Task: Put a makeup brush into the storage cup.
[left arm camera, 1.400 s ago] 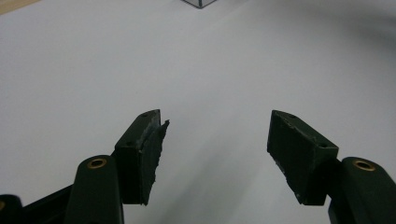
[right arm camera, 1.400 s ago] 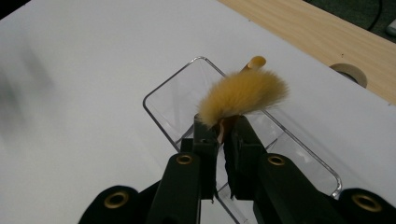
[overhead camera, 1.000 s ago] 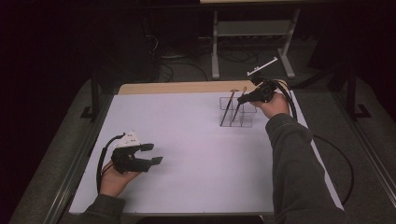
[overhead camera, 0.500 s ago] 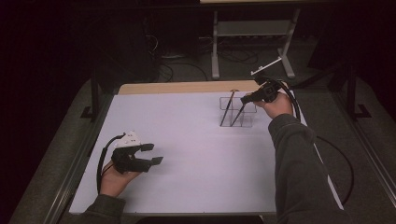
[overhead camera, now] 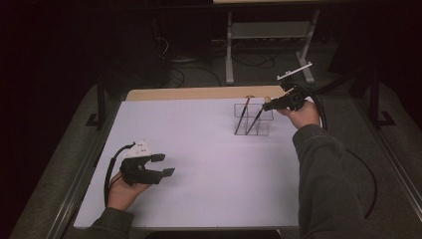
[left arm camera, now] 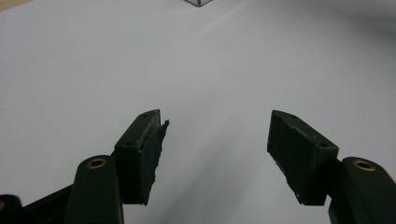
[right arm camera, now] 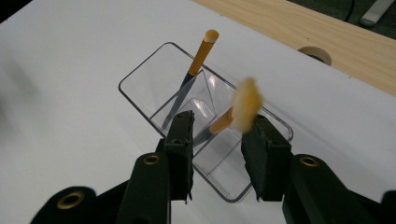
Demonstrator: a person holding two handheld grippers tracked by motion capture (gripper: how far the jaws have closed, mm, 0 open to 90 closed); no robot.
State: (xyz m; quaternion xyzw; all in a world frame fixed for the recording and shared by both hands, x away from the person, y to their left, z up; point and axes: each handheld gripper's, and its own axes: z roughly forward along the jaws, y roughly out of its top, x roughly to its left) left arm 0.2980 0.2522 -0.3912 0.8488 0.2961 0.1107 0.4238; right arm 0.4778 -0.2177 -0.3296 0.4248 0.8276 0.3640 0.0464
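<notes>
A clear divided holder (overhead camera: 259,130) (right arm camera: 140,70) stands at the table's far right. One orange-handled brush (overhead camera: 242,114) (right arm camera: 201,51) leans in its far compartment. A second brush (overhead camera: 256,119) (right arm camera: 245,105) leans in the compartment beside it, its pale top blurred. My right gripper (overhead camera: 271,105) (right arm camera: 219,119) hovers over the holder, open, and that brush's handle rises between the jaws with a gap on each side. My left gripper (overhead camera: 161,165) (left arm camera: 217,116) rests low over the near left of the table, open with nothing between its jaws.
The white table top (overhead camera: 209,174) ends at a wooden strip (overhead camera: 199,93) along the far edge, which has a round hole (right arm camera: 315,53). Behind the table a metal stand (overhead camera: 268,30) sits on the dark floor. A black cable (overhead camera: 366,184) trails to the right.
My right hand has drifted slightly to the right above the holder. The second brush still leans in its compartment. The left gripper has not moved.
</notes>
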